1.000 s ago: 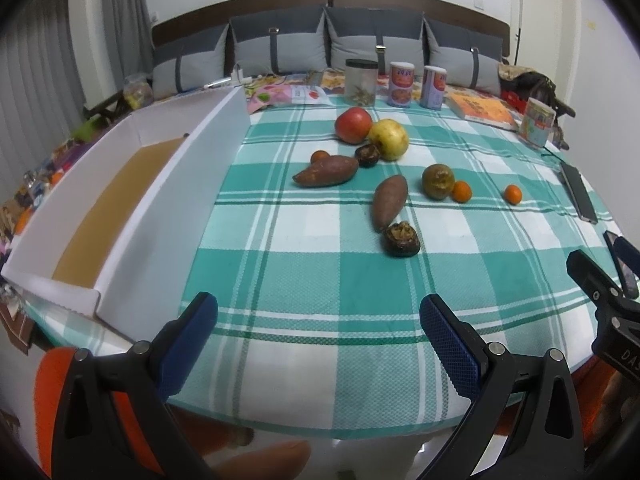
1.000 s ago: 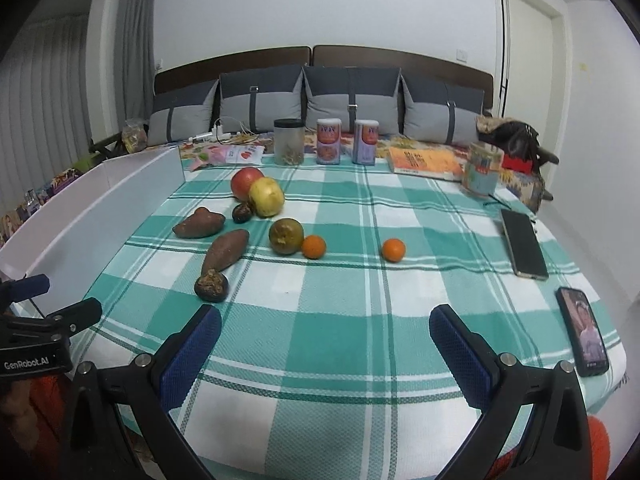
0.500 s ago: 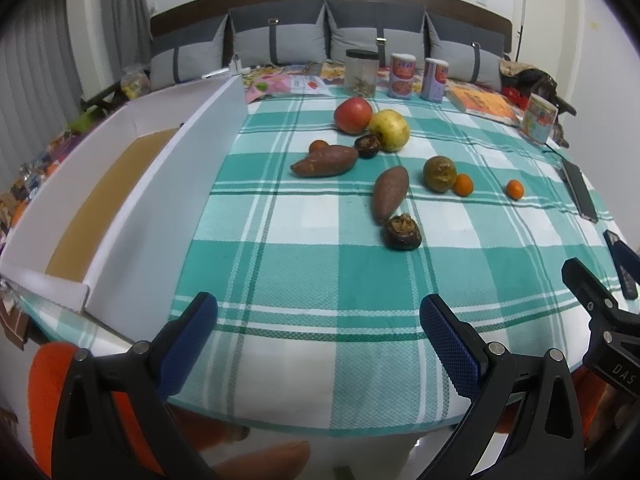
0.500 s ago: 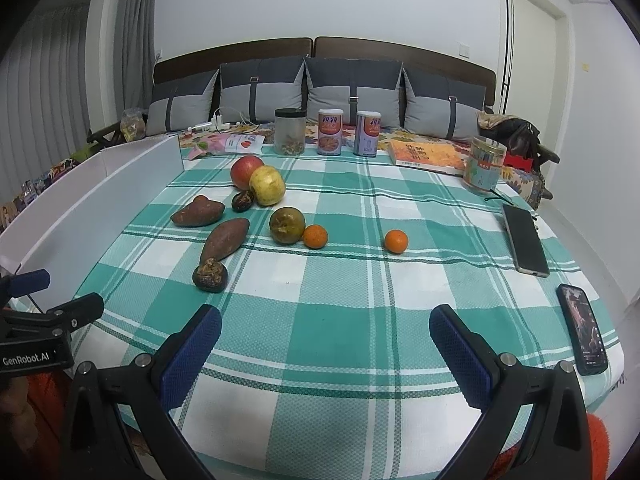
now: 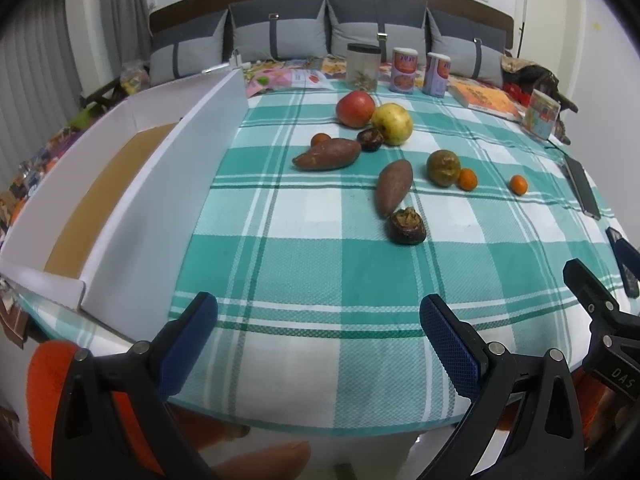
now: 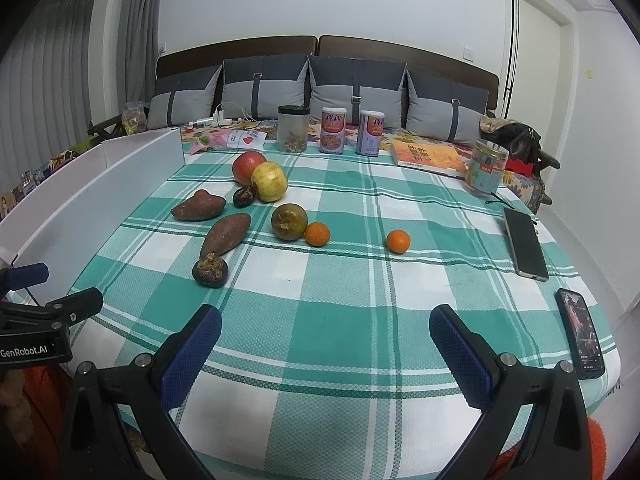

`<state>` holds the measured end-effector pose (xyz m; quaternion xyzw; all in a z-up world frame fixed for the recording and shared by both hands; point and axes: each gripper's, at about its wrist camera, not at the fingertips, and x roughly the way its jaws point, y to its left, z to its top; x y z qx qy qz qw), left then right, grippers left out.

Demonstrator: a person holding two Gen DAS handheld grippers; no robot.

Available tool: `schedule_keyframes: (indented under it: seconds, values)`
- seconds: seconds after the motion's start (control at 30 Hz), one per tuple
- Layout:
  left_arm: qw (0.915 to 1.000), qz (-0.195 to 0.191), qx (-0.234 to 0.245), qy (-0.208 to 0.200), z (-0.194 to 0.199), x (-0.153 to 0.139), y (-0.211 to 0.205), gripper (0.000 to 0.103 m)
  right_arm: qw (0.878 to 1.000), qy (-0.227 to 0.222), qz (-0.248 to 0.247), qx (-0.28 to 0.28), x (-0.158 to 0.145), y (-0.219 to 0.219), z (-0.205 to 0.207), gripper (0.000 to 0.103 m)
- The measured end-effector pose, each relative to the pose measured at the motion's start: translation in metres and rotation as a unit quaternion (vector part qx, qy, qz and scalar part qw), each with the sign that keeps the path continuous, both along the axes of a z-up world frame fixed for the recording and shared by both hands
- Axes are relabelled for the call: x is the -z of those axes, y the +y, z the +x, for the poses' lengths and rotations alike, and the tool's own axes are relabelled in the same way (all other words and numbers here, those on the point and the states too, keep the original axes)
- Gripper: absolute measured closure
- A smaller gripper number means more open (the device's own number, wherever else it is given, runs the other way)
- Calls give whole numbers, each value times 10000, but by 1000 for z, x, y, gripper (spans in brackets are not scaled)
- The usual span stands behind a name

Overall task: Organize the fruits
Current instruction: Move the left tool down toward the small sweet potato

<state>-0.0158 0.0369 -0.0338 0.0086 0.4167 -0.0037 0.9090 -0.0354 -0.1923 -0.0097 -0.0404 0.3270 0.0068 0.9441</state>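
Nothing had yet gone into the white box [image 5: 132,184], which lay along the table's left edge, its brown floor bare. Both the left gripper [image 5: 318,332] and the right gripper [image 6: 325,334] hung over the near edge with jaws wide apart, holding nothing. Right of the box, on the checked cloth [image 5: 312,264], lay two sweet potatoes [image 5: 327,154], a red apple [image 5: 355,108] touching a yellow one [image 5: 392,124], dark wrinkled fruits [image 5: 407,226], then small oranges [image 5: 518,184]. I judged sorting was only starting; the next move called for reaching forward to the nearest dark fruit.
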Motion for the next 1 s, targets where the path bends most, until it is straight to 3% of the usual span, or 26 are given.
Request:
schedule_keyframes:
  seconds: [0.3, 0.67, 1.0]
  values:
    - [9997, 47, 55, 218, 14, 14, -7, 1, 9999, 166, 37, 18, 11, -4, 9, 0]
    - [9963, 155, 144, 837, 85, 76, -14, 1, 9924, 1168, 165, 341, 73, -25, 71, 0]
    - [9976, -29, 82, 690, 79, 80, -10, 0, 9889, 1385, 254, 473, 94, -36, 81, 0]
